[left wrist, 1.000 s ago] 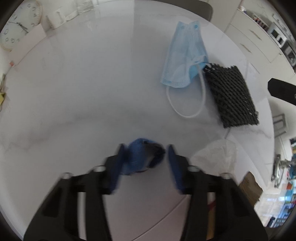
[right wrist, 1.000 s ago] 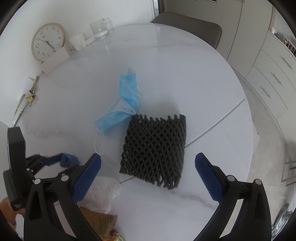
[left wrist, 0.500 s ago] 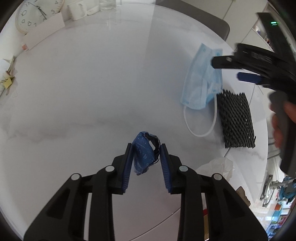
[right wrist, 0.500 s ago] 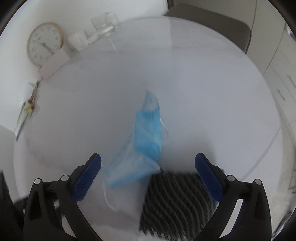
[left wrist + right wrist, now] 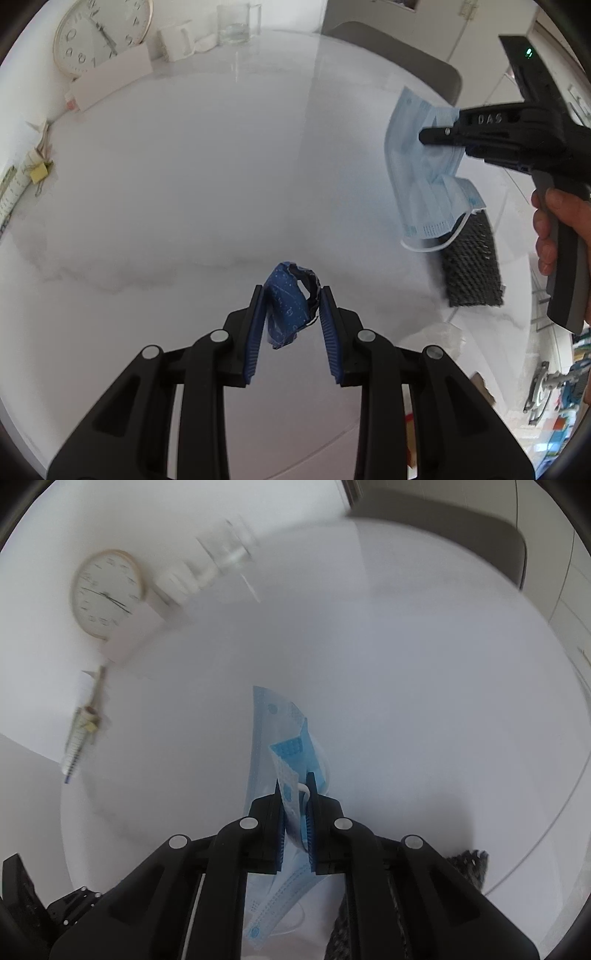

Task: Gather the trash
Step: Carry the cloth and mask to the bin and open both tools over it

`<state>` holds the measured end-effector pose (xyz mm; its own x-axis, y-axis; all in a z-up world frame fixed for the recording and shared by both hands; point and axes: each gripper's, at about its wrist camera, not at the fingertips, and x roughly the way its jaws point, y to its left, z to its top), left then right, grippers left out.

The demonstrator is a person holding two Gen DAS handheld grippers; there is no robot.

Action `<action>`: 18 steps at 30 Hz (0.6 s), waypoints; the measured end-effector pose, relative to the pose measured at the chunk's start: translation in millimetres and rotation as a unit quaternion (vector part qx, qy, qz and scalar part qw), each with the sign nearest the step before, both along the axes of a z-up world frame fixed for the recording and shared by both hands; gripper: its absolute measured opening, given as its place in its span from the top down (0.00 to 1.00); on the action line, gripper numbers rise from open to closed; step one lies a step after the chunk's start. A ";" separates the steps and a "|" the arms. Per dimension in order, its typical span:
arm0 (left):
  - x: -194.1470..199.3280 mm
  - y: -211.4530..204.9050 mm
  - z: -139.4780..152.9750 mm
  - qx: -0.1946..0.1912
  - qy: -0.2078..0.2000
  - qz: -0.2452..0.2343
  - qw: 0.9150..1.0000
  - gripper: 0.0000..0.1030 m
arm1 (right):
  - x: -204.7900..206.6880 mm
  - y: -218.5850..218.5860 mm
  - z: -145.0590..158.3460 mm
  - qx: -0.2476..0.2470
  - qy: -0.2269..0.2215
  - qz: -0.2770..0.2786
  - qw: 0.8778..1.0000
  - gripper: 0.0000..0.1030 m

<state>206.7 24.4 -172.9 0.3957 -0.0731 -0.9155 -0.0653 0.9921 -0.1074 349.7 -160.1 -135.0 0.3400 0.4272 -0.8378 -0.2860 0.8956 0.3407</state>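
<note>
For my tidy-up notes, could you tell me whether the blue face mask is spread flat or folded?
Folded and crumpled: the face mask is bunched between the right tool's shut pads, its layers doubled over.

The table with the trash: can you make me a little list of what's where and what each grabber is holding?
Left gripper: shut on the dark blue wrapper, held above the table
Right gripper: shut on the light blue face mask
Black foam net: on the table, partly under the mask
Back of table: clock, white box, glass
Not picked up yet: black foam net
</note>
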 end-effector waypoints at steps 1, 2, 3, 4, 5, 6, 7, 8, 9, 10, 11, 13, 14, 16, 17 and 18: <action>-4.5 -3.4 8.0 0.003 -0.006 -0.010 1.000 0.72 | -6.9 -2.0 9.0 0.004 -0.009 -0.002 1.000 0.90; -8.5 -8.9 15.1 0.005 -0.011 -0.020 1.000 0.72 | -15.0 -6.3 18.6 0.008 -0.018 -0.005 1.000 0.90; -11.4 -15.4 20.3 0.004 -0.015 -0.028 0.999 0.72 | -28.2 -13.7 29.8 0.011 -0.028 -0.009 0.999 0.90; -17.0 -24.2 28.3 0.003 -0.019 -0.043 0.999 0.72 | -43.2 -22.6 39.9 0.011 -0.037 -0.014 0.999 0.90; -22.2 -32.7 34.9 0.002 -0.022 -0.055 0.998 0.72 | -53.5 -29.6 46.2 0.010 -0.043 -0.018 0.999 0.90; -30.5 -45.2 43.3 -0.001 -0.025 -0.073 0.997 0.72 | -72.6 -41.2 54.9 0.005 -0.052 -0.025 0.998 0.90; -37.1 -57.5 47.8 -0.004 -0.026 -0.091 0.996 0.72 | -91.5 -53.0 61.0 -0.004 -0.055 -0.032 0.998 0.90; -44.1 -68.3 52.3 -0.006 -0.026 -0.106 0.994 0.71 | -104.3 -63.6 64.5 -0.009 -0.056 -0.037 0.998 0.90; -52.8 -82.3 56.4 -0.003 -0.024 -0.125 0.992 0.71 | -126.7 -78.1 68.6 -0.016 -0.058 -0.046 0.997 0.90; -60.5 -92.5 60.0 -0.001 -0.022 -0.141 0.990 0.71 | -148.5 -92.0 70.5 -0.026 -0.056 -0.055 0.997 0.90; -67.9 -105.0 62.0 -0.002 -0.021 -0.158 0.987 0.71 | -163.3 -101.4 70.6 -0.034 -0.054 -0.063 0.996 0.90; -87.5 -138.4 63.5 -0.006 -0.016 -0.200 0.980 0.71 | -210.0 -132.5 69.3 -0.052 -0.045 -0.090 0.994 0.90; -96.0 -151.6 63.5 -0.008 -0.013 -0.217 0.976 0.71 | -233.7 -147.6 66.4 -0.061 -0.038 -0.104 0.992 0.90; -116.3 -182.7 61.7 -0.016 -0.003 -0.261 0.965 0.71 | -273.8 -173.9 59.6 -0.074 -0.025 -0.134 0.988 0.90; -122.6 -196.4 61.7 -0.019 0.001 -0.280 0.960 0.71 | -296.9 -188.6 54.7 -0.081 -0.016 -0.151 0.985 0.90; -131.2 -210.1 60.0 -0.022 0.005 -0.298 0.954 0.71 | -315.6 -202.0 50.8 -0.086 -0.008 -0.165 0.983 0.90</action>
